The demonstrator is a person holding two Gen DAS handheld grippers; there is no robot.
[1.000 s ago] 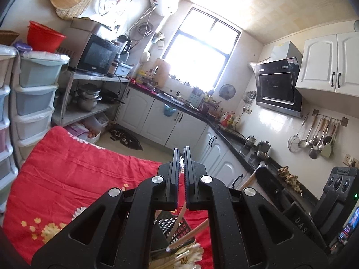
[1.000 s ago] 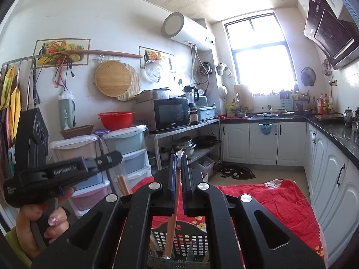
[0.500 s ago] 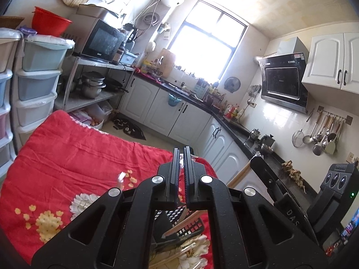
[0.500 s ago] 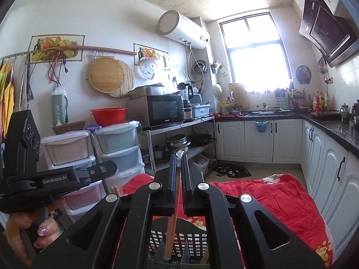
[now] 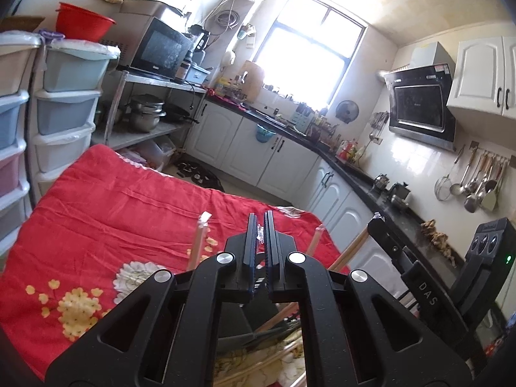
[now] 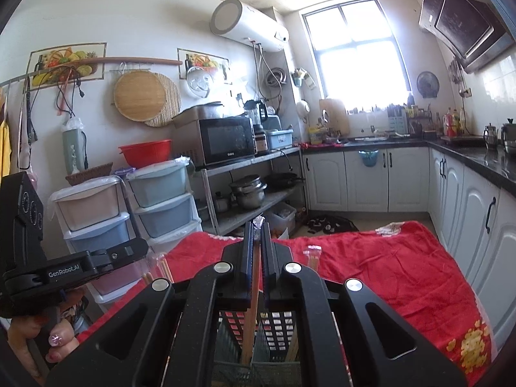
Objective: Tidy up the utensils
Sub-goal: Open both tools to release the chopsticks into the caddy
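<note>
Step in hand, by judgement: loading wrapped chopsticks into black mesh holder (image 6: 277,325), which sits at near edge of tabletop (image 6: 403,274) under red floral cloth, directly below both tools. Right tool (image 6: 257,229): jaws narrow, clamped on wrapped chopstick (image 6: 253,290). Held near upright, clear film tip poking out above jaw tips, lower end down inside holder, prob. at or close to bottom (contact not resolvable). Left tool (image 5: 260,222): jaws pinched nearly flat on wrapped item (image 5: 260,233). Only a crinkled bit of film visible between them, so likely another chopstick pack, not confirmed. Also in holder: two more film-wrapped sticks, leaning apart, one left (image 5: 200,238) and one right (image 5: 317,237) of left tool. Loose bare sticks lying on cloth beside holder, count unclear. Look of task items: pale wood, thin, long, sheathed in clear glossy film w/ crimped top; light, slippery, apt to tip once freed. Next move, by judgement: confirm right stick seated in a compartment, then ease jaws apart and lift straight up w/o snagging film; same for left, picking a free compartment. Risk: film catching on jaw ridges and dragging stick back out; holder light, may shift if bumped.
</note>
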